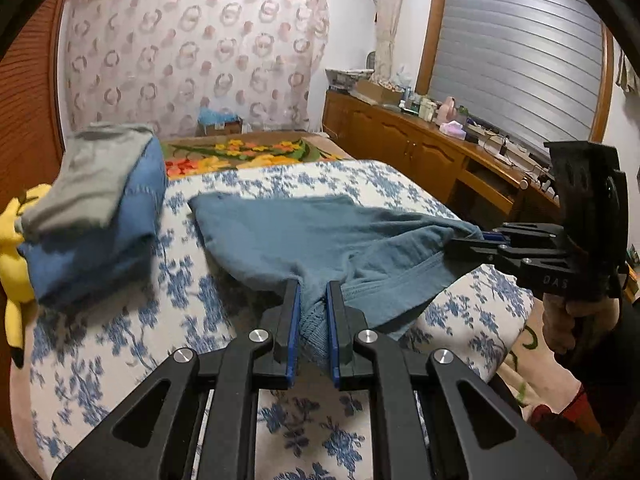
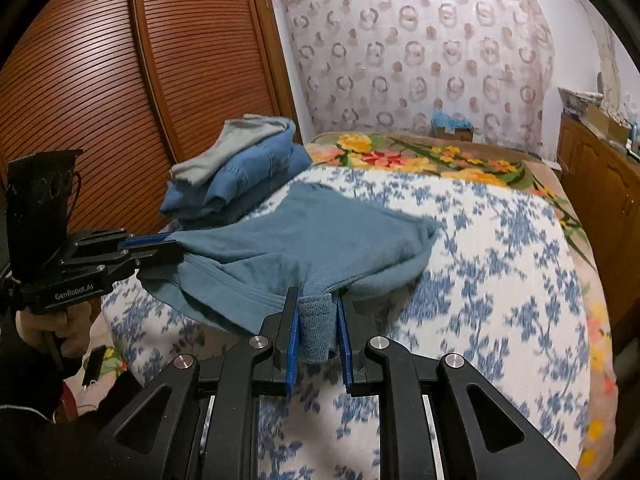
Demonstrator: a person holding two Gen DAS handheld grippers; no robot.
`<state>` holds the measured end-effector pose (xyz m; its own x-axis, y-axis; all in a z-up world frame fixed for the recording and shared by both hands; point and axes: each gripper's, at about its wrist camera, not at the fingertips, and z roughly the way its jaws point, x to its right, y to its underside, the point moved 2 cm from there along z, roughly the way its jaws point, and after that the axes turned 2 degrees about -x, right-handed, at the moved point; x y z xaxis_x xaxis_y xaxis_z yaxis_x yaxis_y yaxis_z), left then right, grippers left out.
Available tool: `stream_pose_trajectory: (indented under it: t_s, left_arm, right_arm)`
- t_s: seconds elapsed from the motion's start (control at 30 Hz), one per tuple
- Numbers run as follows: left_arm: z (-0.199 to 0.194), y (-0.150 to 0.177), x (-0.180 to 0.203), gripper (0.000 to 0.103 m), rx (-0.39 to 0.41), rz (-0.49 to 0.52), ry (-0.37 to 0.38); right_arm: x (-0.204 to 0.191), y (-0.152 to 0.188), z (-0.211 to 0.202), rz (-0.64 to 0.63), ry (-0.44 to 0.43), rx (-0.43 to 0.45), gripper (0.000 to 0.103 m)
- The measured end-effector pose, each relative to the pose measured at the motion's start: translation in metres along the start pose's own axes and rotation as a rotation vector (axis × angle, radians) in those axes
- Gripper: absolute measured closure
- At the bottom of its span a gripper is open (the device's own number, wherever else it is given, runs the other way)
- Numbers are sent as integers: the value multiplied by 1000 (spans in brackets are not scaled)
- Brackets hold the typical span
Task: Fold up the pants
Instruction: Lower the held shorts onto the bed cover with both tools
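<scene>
Teal-blue pants [image 1: 304, 236] lie partly folded on the blue-flowered bed cover [image 1: 120, 352], their near edge lifted off it. My left gripper [image 1: 313, 292] is shut on a bunched bit of the pants' ribbed edge. My right gripper [image 2: 317, 298] is shut on another bunched ribbed part of the pants [image 2: 312, 232]. Each gripper shows in the other's view, the right one [image 1: 464, 246] at the right and the left one [image 2: 168, 250] at the left, both clamping the pants' near edge. The cloth hangs slack between them.
A stack of folded clothes, grey on blue denim [image 1: 96, 208], sits at the bed's left, also in the right wrist view [image 2: 236, 168]. A yellow plush toy [image 1: 12, 248] lies beside it. A wooden cabinet with clutter [image 1: 420, 136] runs along the right; a slatted wardrobe [image 2: 100, 80] stands left.
</scene>
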<state>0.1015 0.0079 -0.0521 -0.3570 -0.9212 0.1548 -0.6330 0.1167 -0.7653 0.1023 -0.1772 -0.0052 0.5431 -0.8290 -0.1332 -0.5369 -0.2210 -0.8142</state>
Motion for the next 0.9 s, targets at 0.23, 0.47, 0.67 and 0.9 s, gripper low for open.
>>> stream_pose_trajectory:
  t_s: [0.23, 0.47, 0.67, 0.9]
  left_arm:
    - [1, 18, 6, 90, -30, -3, 5]
    - [-9, 26, 15, 90, -26, -8, 17]
    - [-20, 27, 23, 90, -11, 10, 20]
    - [-36, 29, 35, 90, -1, 22, 38]
  right_arm:
    - [0, 9, 1, 27, -10, -25, 86]
    - [-3, 19, -6, 35, -20, -25, 86]
    - [-7, 30, -22, 48, -24, -7, 86]
    - [-12, 45, -45, 57, -34, 1, 86]
